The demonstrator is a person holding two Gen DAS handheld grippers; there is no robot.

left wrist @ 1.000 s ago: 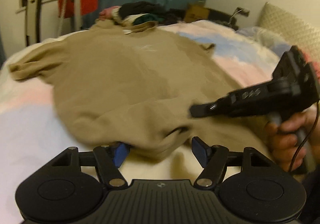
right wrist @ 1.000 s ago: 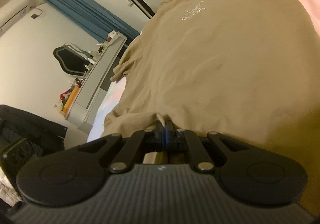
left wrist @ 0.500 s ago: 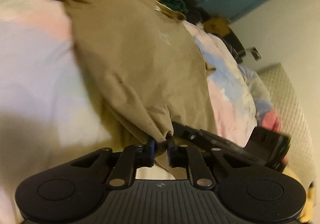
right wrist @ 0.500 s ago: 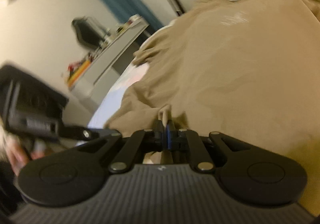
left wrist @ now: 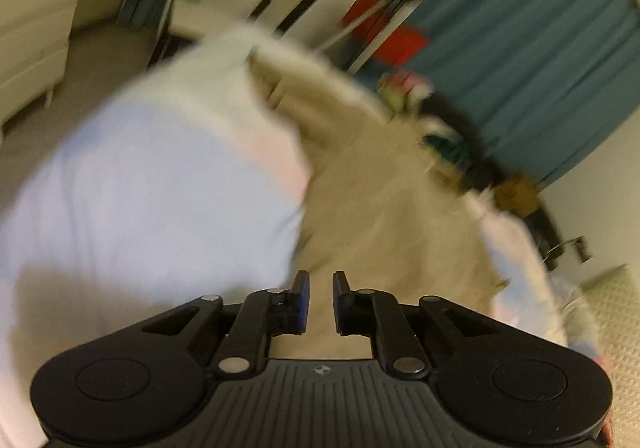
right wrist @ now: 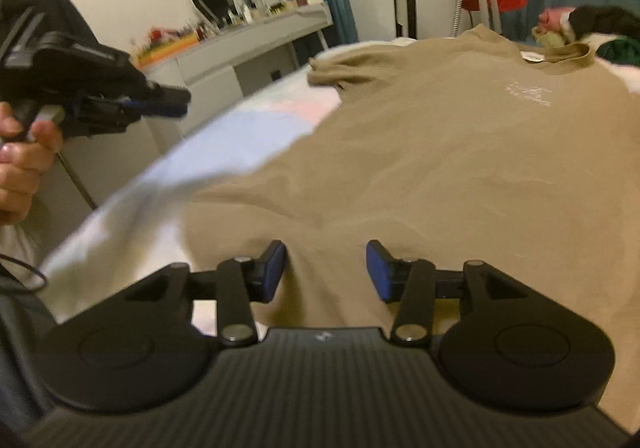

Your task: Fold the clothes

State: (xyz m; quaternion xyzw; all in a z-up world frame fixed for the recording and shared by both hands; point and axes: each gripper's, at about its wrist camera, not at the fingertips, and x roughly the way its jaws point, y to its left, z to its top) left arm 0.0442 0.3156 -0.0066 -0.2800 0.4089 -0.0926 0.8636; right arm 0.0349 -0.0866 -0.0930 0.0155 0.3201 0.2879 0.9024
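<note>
A tan T-shirt [right wrist: 440,152] lies spread on the bed, collar at the far end and hem towards me. In the blurred left wrist view the shirt [left wrist: 384,232] runs up the middle. My right gripper [right wrist: 326,268] hovers over the hem. Its jaws are opening, with cloth lying under the gap and the pads not pressing on it. My left gripper [left wrist: 320,300] has its pads a narrow gap apart with nothing between them. In the right wrist view the left gripper [right wrist: 172,104] is raised at the left, clear of the shirt, in a hand [right wrist: 24,164].
The pale pastel bedsheet [right wrist: 248,128] shows left of the shirt, and the bed edge drops off beyond it. A grey desk [right wrist: 248,36] with small items stands by the wall. A pile of clothes [right wrist: 592,24] sits past the collar. A pillow [left wrist: 616,308] lies at the right.
Both grippers were shut on the shirt's hem and have let it go. The right jaws have spread. The left gripper has lifted away to the left, and both views have rolled.
</note>
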